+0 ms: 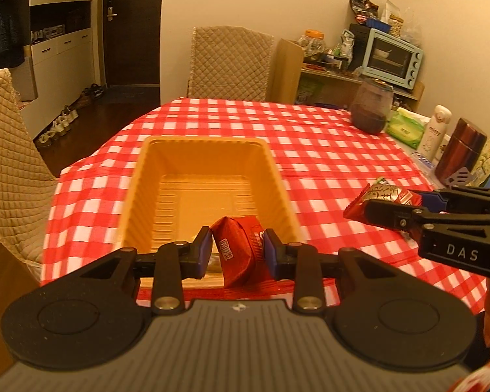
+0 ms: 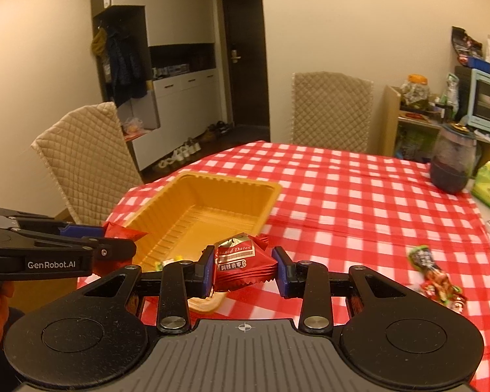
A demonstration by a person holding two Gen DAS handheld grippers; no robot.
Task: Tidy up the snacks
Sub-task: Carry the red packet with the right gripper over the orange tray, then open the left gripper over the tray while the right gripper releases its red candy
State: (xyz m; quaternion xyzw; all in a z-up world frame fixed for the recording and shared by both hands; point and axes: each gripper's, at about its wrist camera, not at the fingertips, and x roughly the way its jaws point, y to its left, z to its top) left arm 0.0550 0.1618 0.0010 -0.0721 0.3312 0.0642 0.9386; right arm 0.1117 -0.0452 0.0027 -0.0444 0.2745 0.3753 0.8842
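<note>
Left wrist view showed the left gripper [image 1: 237,251] clamped on a red packet [image 1: 238,251], held above the near end of the yellow tray [image 1: 166,176]. The tray sat on the checked tablecloth [image 1: 326,150]. Right of the tray, the right gripper [image 2: 241,269] was clamped on a red date packet [image 2: 241,263], held near the tray's near right corner. A small wrapped sweet [image 2: 168,263] lay inside the tray. More wrapped sweets [image 2: 436,277] lay on the cloth, well right of the tray.
</note>
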